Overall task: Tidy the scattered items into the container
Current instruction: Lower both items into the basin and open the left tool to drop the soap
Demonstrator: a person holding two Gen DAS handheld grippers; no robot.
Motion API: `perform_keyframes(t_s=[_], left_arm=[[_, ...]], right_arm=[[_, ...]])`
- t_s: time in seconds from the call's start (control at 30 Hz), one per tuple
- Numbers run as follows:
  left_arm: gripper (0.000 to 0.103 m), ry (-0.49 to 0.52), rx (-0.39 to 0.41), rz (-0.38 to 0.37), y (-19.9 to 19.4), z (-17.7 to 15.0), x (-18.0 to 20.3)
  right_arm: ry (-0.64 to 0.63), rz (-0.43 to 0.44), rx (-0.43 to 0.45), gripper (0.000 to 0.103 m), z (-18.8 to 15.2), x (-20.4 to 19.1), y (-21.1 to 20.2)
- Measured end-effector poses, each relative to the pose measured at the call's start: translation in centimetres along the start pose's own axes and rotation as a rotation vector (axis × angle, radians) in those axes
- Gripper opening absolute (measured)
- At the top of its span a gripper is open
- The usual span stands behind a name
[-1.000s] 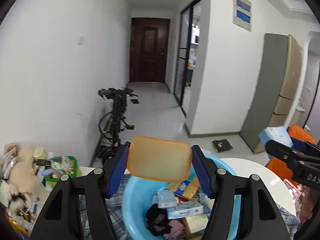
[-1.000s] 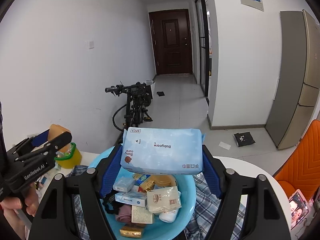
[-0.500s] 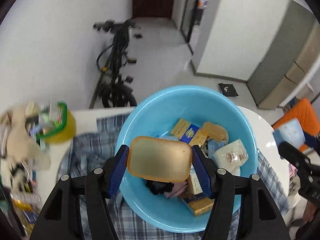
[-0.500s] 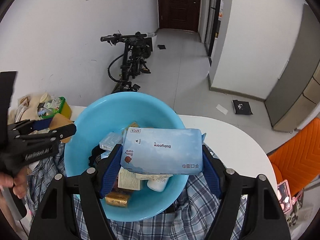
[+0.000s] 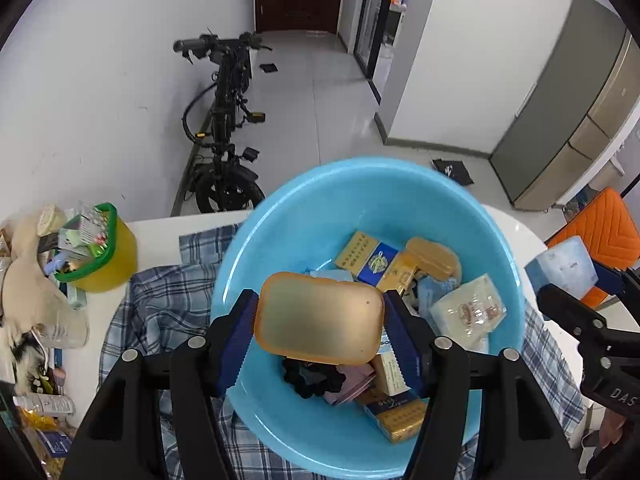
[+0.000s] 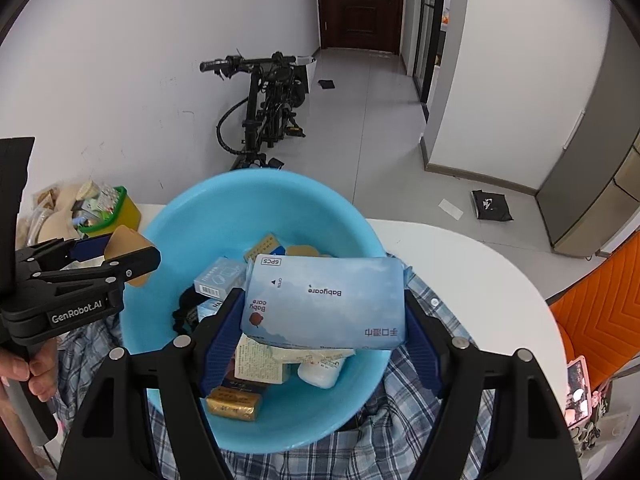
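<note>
A light blue basin (image 5: 304, 204) sits on a plaid cloth (image 5: 160, 296) on the white table and holds several small boxes and packets. My left gripper (image 5: 320, 318) is shut on a flat orange soap-like bar (image 5: 318, 316) and holds it over the basin's near side. My right gripper (image 6: 324, 308) is shut on a pale blue Babycare wipes pack (image 6: 324, 302), also above the basin (image 6: 224, 216). Each gripper shows at the edge of the other's view: the right one (image 5: 592, 292), the left one (image 6: 116, 252).
A yellow tub with a green rim (image 5: 100, 248), full of small items, stands left of the basin beside a plush toy (image 5: 28, 292). An orange chair (image 5: 596, 236) is at the right. A bicycle (image 5: 228, 120) leans on the wall beyond the table.
Both grippers tipped downward from facing the hallway to looking into the basin, and came lower over it. Each still holds its item.
</note>
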State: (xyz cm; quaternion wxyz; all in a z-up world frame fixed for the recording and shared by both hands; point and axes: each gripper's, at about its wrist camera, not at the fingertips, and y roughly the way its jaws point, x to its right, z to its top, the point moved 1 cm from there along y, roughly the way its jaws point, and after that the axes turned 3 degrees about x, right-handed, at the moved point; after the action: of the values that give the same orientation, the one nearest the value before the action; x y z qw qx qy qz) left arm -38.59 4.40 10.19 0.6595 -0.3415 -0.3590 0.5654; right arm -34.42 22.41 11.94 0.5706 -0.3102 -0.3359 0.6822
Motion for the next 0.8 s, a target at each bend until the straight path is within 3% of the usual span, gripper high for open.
perform_keyframes(t_s=[0.2, 0.4, 0.57, 0.67, 0.73, 0.8], left_arm=[[0.066, 0.005, -0.050, 0.006, 3.8, -0.6, -0.5], [0.066, 0.000, -0.082, 0.011, 6.6, -0.9, -1.4], [0.066, -0.004, -0.073, -0.006, 6.7, -0.9, -1.3], [0.066, 0.017, -0.020, -0.009, 5.8, -0.8, -0.8], [0.090, 0.022, 0.034, 0.043, 5.1, -0.6, -0.8], [0.091, 0.015, 0.089, 0.052, 4.1, -0.5, -1.0]], right_arm=[[-0.009, -0.002, -0.079, 0.073, -1.0, 0.5, 5.2], [0.003, 0.002, -0.109, 0.073, -1.5, 1.3, 7.7], [0.026, 0.021, -0.096, 0.073, -1.2, 1.7, 7.7], [0.025, 0.017, -0.082, 0.073, -1.2, 1.7, 7.4], [0.027, 0.022, -0.079, 0.073, -1.2, 1.7, 7.2], [0.026, 0.023, -0.082, 0.073, -1.2, 1.7, 7.0]])
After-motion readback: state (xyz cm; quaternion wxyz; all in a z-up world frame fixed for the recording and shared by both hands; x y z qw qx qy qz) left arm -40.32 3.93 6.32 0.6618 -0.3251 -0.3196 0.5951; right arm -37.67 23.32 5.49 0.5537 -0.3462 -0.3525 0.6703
